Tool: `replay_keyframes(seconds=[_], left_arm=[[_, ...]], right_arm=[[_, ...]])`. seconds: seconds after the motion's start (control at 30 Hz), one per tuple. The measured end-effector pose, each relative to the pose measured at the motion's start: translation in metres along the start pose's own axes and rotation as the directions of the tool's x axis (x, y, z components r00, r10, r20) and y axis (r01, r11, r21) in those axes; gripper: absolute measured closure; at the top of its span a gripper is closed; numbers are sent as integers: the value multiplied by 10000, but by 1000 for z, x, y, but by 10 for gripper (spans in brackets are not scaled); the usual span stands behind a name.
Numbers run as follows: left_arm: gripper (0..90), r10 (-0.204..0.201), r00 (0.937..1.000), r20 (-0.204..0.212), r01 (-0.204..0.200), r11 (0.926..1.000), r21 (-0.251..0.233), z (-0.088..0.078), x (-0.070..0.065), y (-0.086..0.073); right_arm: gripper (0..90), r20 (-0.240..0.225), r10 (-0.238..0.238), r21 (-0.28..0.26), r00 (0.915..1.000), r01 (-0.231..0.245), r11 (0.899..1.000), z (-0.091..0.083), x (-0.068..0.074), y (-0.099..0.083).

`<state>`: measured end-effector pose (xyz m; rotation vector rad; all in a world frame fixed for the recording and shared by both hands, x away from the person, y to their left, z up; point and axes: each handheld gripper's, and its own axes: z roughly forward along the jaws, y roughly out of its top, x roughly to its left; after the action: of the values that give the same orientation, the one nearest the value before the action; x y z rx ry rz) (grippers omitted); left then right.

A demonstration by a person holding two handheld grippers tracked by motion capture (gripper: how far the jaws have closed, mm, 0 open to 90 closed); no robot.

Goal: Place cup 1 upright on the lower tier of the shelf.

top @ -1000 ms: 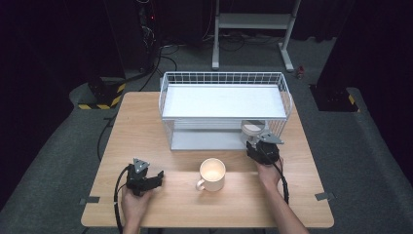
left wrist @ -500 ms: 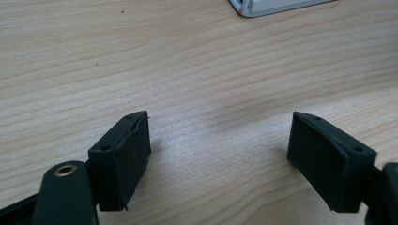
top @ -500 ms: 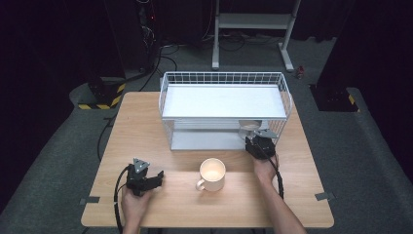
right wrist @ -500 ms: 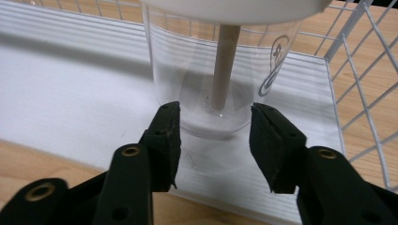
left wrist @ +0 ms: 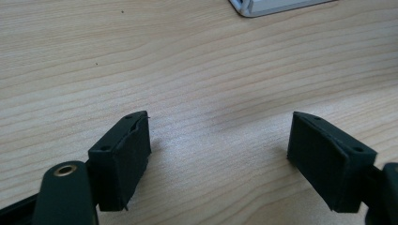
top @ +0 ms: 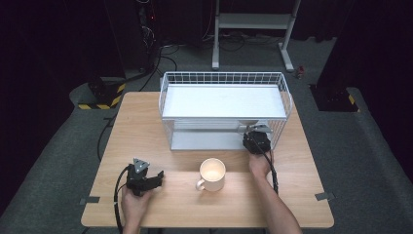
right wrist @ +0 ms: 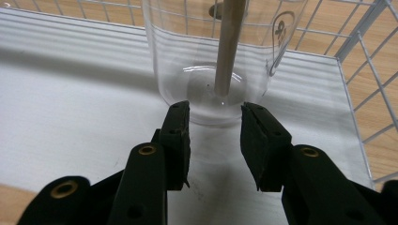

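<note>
A clear glass cup (right wrist: 187,51) with a wooden stick (right wrist: 230,42) standing in it rests on the white lower shelf (right wrist: 70,108) of a wire rack (top: 224,78). My right gripper (right wrist: 215,112) has its jaws close together at the cup's base and looks shut on it. In the high view the right gripper (top: 255,138) reaches into the rack's front right corner. Over bare wood at the table's front left, my left gripper (top: 157,177) lies low. Its jaws stand wide open in the left gripper view (left wrist: 218,140), with nothing between them.
A cream mug (top: 213,172) stands on the wooden table (top: 146,122) between the two hands, handle toward the front left. The rack's upper shelf (top: 224,100) overhangs the right gripper. Its wire side wall (right wrist: 366,79) is close on the right. Cables trail from both grippers.
My right gripper has pushed a little forward and left, going farther under the rack's upper shelf. The left gripper and the mug have stayed still.
</note>
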<state>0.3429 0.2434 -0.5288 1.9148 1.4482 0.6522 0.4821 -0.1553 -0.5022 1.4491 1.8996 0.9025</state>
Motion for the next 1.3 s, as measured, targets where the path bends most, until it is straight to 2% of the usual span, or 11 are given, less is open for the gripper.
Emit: replay_keyframes(seconds=[0.13,0.3,0.33,0.4,0.43,0.63,0.77,0.8,1.03,1.27,1.3], left_arm=[[216,-4,10000,-2,4,10000,0,0,0,0],[216,-1,10000,-2,1,10000,-2,0,0,0],[216,1,10000,-2,-1,10000,-2,0,0,0],[217,1,10000,-2,-1,10000,-3,0,0,0],[216,3,10000,-4,-3,10000,-2,0,0,0],[216,-2,10000,-5,2,10000,0,0,0,0],[216,-11,10000,-9,11,10000,2,0,0,0],[216,-10,10000,-20,10,10000,8,0,0,0],[216,-13,10000,-7,13,10000,3,0,0,0],[216,-16,10000,-7,16,10000,0,0,0,0],[216,-13,10000,-7,13,10000,1,0,0,0]], right_arm=[[646,49,-94,9,9999,94,10000,3,2,5],[637,-112,176,27,9998,-176,9998,6,2,5],[621,-262,279,45,9993,-278,9996,5,2,4],[565,-641,119,-115,9979,-127,9999,-1,2,4],[519,-799,-144,-342,9967,117,9993,-7,1,3],[448,-1226,83,-261,9924,-116,9996,-18,-4,-1],[431,-1283,-65,-346,9917,20,9994,-25,-10,-3],[430,-1339,68,-346,9910,-115,9993,-28,-11,-4],[414,-1518,3,-485,9884,-77,9988,-37,-15,-7],[392,-1568,-235,-628,9873,138,9979,-44,-20,-9],[392,-1731,-14,-661,9849,-102,9978,-48,-22,-9]])
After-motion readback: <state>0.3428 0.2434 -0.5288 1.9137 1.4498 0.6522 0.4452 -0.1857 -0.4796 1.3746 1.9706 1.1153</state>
